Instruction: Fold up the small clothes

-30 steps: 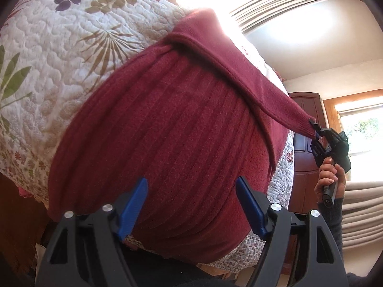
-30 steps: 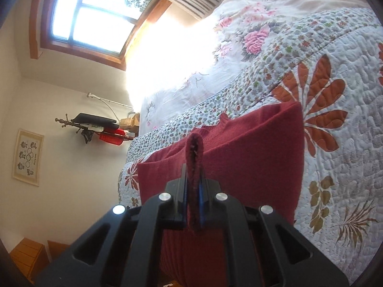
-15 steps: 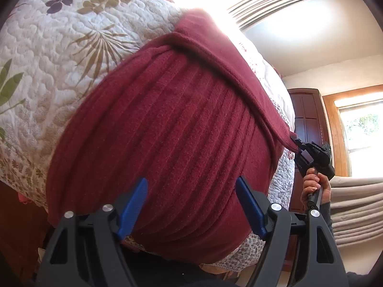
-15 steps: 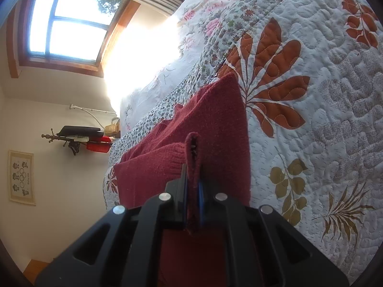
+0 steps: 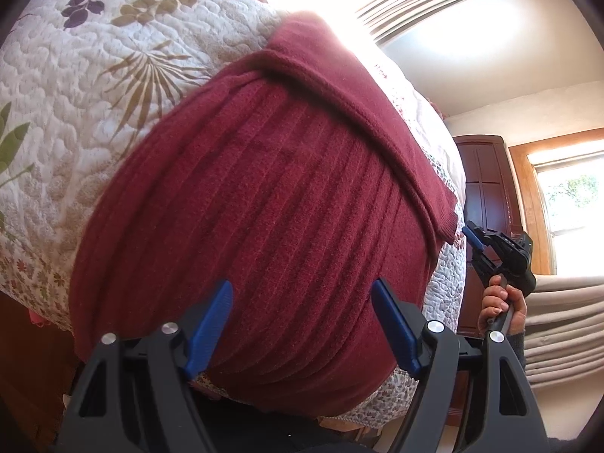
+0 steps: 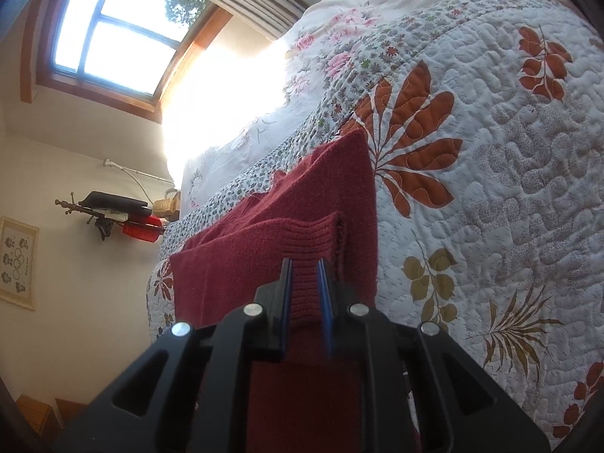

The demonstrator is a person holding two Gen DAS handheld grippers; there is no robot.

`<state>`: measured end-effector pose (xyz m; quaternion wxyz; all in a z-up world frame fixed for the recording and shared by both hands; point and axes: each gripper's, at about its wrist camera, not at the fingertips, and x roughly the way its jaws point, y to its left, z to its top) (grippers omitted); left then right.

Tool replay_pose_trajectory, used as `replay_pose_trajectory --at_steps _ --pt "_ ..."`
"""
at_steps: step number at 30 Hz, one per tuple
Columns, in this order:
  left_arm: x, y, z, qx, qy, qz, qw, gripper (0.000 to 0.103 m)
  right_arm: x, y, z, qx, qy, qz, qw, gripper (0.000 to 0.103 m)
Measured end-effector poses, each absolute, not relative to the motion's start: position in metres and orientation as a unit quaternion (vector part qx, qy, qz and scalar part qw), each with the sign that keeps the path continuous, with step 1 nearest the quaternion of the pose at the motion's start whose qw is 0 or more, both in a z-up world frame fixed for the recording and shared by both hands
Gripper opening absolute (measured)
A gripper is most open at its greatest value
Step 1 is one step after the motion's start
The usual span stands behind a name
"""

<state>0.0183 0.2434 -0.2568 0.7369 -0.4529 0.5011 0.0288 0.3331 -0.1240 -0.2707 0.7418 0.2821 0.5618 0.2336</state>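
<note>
A ribbed maroon sweater (image 5: 264,207) lies on the leaf-print quilt (image 5: 75,75), near the bed's edge. One sleeve (image 5: 358,102) is folded diagonally across its body, and the cuff (image 5: 443,219) rests at the right side. My left gripper (image 5: 302,324) hovers open over the sweater's lower part, its blue pads wide apart and holding nothing. My right gripper (image 5: 473,239), held by a hand (image 5: 498,302), sits just off the cuff. In the right wrist view the right gripper (image 6: 305,283) has its pads slightly parted, and the cuff (image 6: 302,238) lies flat just beyond them.
The quilt (image 6: 490,151) stretches bare to the right of the sweater, with floral bedding (image 6: 339,37) beyond it. A dark wooden door (image 5: 487,188) and a window (image 5: 566,196) stand past the bed edge. A wall rack (image 6: 113,215) and a framed picture (image 6: 17,260) hang under another window (image 6: 105,30).
The right gripper carried the sleeve cuff down onto the sweater, then its pads parted and let the cuff go; the sleeve now lies flat. The left gripper stayed open and almost still.
</note>
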Motion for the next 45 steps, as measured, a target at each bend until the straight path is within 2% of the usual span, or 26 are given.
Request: replay_pose_trajectory --at_steps 6,7,9,10,11,13,17,22,26,28,38,40,42,44,45 --pt "0.013 0.234 -0.249 -0.449 0.495 0.037 0.743 0.076 0.331 -0.107 -0.301 0.258 0.596 0.247 0.719 0.014" --pt "0.009 0.235 -0.248 -0.451 0.491 0.043 0.744 0.076 0.332 -0.109 -0.307 0.260 0.600 0.244 0.716 0.011" --pt "-0.003 0.240 -0.244 -0.457 0.481 0.060 0.746 0.076 0.331 -0.115 -0.311 0.273 0.600 0.242 0.712 0.011" --pt "-0.011 0.245 -0.241 -0.458 0.475 0.073 0.748 0.076 0.329 -0.119 -0.308 0.275 0.597 0.243 0.713 0.013" --pt "-0.021 0.251 -0.239 -0.460 0.468 0.089 0.749 0.076 0.327 -0.124 -0.304 0.275 0.592 0.248 0.716 0.023" --pt "-0.045 0.267 -0.236 -0.461 0.460 0.122 0.749 0.079 0.319 -0.131 -0.293 0.274 0.581 0.261 0.721 0.035" --pt "-0.087 0.291 -0.240 -0.435 0.478 0.170 0.744 0.083 0.293 -0.150 -0.288 0.276 0.577 0.282 0.715 0.041" --pt "-0.114 0.313 -0.276 -0.403 0.535 0.157 0.725 0.085 0.241 -0.176 -0.303 0.267 0.597 0.271 0.707 0.041" --pt "-0.113 0.315 -0.315 -0.382 0.580 0.080 0.715 0.085 0.193 -0.195 -0.311 0.278 0.605 0.242 0.705 0.047" --pt "-0.109 0.315 -0.333 -0.372 0.596 0.035 0.711 0.085 0.168 -0.202 -0.313 0.283 0.608 0.220 0.709 0.047" --pt "-0.090 0.342 -0.398 -0.412 0.605 -0.130 0.669 0.084 0.064 -0.195 -0.303 0.307 0.617 0.133 0.713 0.047" --pt "-0.090 0.343 -0.403 -0.424 0.605 -0.153 0.656 0.082 0.048 -0.192 -0.300 0.310 0.614 0.122 0.716 0.047" --pt "-0.091 0.344 -0.405 -0.425 0.606 -0.170 0.651 0.072 0.032 -0.191 -0.300 0.317 0.611 0.112 0.717 0.047" --pt "-0.089 0.345 -0.406 -0.424 0.611 -0.177 0.644 0.051 0.018 -0.191 -0.302 0.327 0.608 0.101 0.716 0.048" --pt "-0.090 0.346 -0.407 -0.423 0.616 -0.175 0.641 0.031 0.011 -0.190 -0.304 0.334 0.607 0.098 0.714 0.048"
